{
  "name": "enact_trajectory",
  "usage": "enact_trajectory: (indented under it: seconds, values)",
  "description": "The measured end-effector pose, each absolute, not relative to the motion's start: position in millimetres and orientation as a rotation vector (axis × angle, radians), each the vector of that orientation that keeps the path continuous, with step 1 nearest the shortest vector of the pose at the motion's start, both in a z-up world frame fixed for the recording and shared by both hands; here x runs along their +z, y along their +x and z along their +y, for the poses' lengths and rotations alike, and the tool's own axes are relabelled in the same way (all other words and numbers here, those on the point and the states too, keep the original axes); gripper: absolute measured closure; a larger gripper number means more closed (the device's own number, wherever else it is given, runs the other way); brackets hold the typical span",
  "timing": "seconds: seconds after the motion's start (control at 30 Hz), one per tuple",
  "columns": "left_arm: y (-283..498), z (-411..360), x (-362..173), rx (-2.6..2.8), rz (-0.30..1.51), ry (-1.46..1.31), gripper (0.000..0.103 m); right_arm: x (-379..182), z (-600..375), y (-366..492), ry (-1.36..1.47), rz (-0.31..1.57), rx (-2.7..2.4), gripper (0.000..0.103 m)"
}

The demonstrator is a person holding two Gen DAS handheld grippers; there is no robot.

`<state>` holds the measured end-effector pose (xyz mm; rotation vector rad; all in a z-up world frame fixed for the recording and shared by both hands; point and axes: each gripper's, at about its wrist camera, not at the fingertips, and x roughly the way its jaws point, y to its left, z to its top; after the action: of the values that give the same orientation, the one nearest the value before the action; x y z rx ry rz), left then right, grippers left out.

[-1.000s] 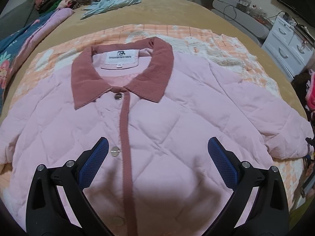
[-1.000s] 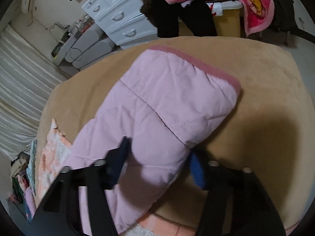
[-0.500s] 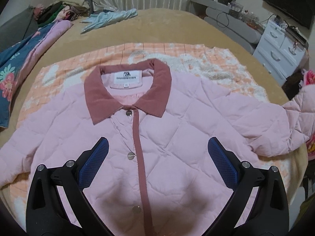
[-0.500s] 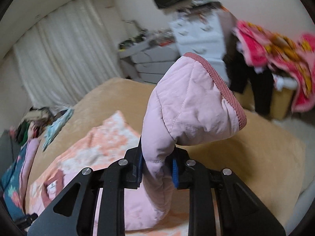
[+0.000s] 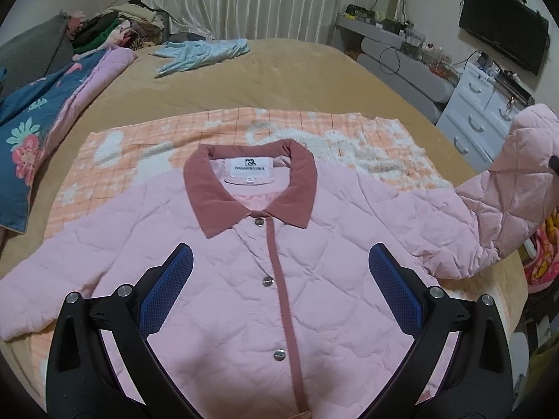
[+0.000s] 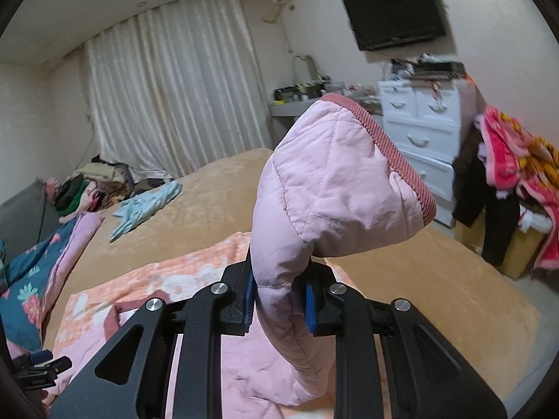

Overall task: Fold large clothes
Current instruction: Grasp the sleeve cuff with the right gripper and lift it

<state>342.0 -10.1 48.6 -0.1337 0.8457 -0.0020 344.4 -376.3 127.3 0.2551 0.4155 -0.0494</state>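
Note:
A pink quilted jacket (image 5: 223,279) with a dusty-rose collar and snap buttons lies front up on an orange checked blanket (image 5: 146,139) on the bed. My left gripper (image 5: 279,279) hovers open above the jacket's chest, touching nothing. The jacket's right sleeve (image 5: 517,181) is lifted off the bed at the right edge of the left wrist view. In the right wrist view my right gripper (image 6: 279,296) is shut on that sleeve (image 6: 332,188), whose ribbed rose cuff stands up above the blue pads. The left sleeve lies flat at the left.
The tan bed cover (image 5: 279,76) stretches behind. A light-blue garment (image 5: 206,52) lies far back, a floral quilt (image 5: 31,122) and a clothes pile (image 5: 111,31) at the left. White drawers (image 6: 419,139), a grey desk and a wall TV (image 6: 394,10) stand to the right.
My right gripper closed on the sleeve, lifted it off the bed and rolled upright. My left gripper rose and drew back, so more of the jacket and bed shows.

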Motion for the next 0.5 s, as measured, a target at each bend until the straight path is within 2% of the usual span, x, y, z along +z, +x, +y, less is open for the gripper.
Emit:
enact_trajectory:
  seconds: [0.5]
  values:
    - [318.1,66.0,55.3,0.055,0.811,-0.236,0.008,154.0,-283.3,348.4,0.172,0.393,0.078,0.082]
